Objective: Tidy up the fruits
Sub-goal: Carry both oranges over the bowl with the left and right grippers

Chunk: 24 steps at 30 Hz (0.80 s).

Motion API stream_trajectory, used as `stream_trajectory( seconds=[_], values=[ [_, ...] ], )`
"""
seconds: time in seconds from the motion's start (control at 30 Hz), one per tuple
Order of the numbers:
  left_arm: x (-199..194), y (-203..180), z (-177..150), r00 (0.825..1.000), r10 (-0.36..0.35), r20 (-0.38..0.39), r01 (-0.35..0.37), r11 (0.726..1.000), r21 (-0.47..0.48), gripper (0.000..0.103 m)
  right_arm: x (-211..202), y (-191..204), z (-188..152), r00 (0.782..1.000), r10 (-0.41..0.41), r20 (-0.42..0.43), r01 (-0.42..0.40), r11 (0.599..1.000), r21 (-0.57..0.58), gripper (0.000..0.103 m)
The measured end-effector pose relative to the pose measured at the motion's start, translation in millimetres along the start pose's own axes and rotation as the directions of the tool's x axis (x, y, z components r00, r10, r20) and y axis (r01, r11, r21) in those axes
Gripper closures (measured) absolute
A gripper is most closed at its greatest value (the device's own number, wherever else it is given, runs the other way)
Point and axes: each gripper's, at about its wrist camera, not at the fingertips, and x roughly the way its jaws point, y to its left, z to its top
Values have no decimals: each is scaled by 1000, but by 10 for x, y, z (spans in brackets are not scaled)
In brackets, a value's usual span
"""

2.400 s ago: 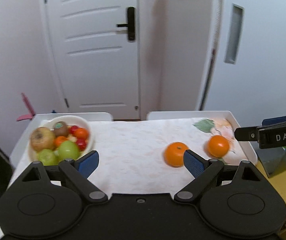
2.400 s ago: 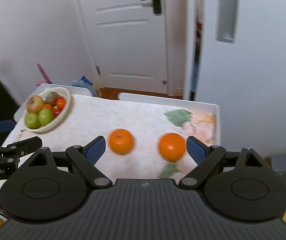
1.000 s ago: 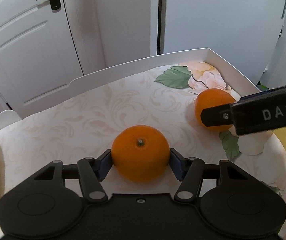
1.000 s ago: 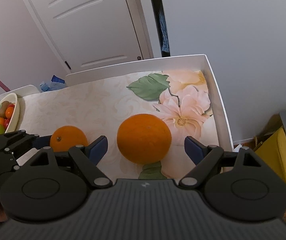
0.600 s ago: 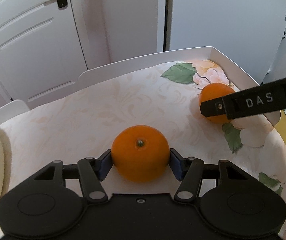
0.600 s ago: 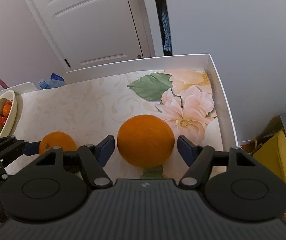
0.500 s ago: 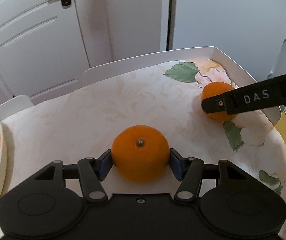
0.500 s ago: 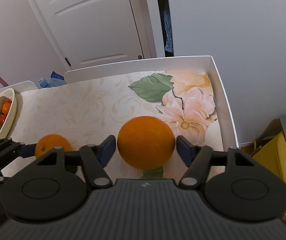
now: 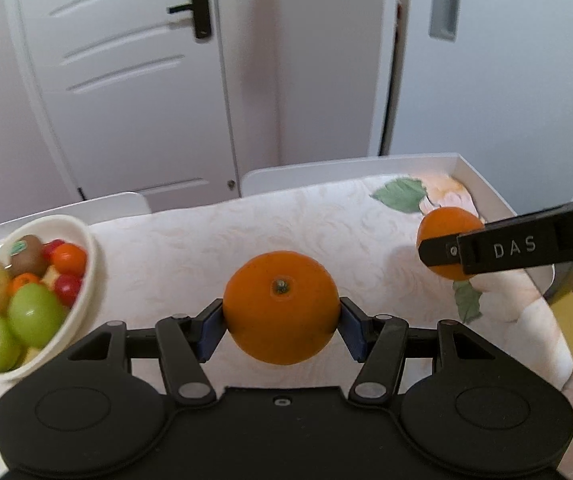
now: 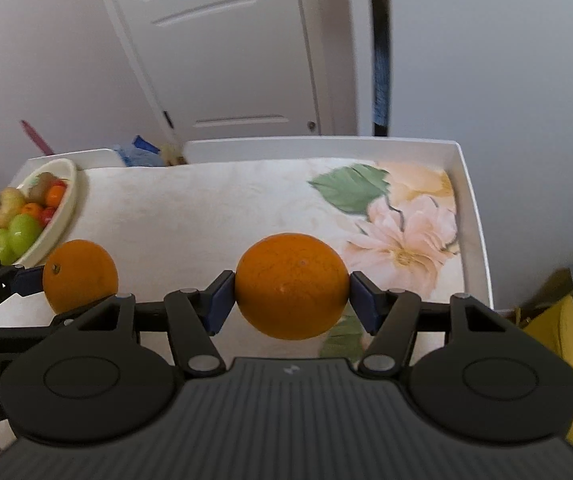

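Observation:
Two oranges are held just above the flowered cloth. My left gripper is shut on the orange with the stem dimple, its blue pads pressing both sides. That orange also shows at the left of the right wrist view. My right gripper is shut on the smoother orange. From the left wrist view, this orange sits at the right, partly behind a black right finger. A cream bowl of mixed fruit stands at the table's left end.
The table is a white tray top with a raised rim, covered by a pale cloth with a flower print on the right. The bowl holds green apples, a kiwi and small red and orange fruit. A white door stands behind.
The right jaws closed onto their orange. Both oranges have come up off the cloth. The left wrist view has swung left, so the fruit bowl is now well in sight.

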Motion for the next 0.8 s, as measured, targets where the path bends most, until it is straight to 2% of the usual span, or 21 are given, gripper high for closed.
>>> stream_trajectory(
  seconds=[0.37, 0.57, 0.8],
  values=[
    [-622, 364, -33, 991, 132, 20, -128, 983, -132, 40, -313, 553, 183, 991, 132, 35, -126, 982, -142, 26],
    [-866, 761, 16, 981, 193, 20, -185, 963, -194, 40, -359, 958, 343, 978, 204, 39, -191, 956, -221, 26],
    [-909, 1337, 177, 971, 238, 29, -227, 950, -216, 40, -239, 1453, 543, 967, 252, 29, -236, 936, -259, 26]
  ],
)
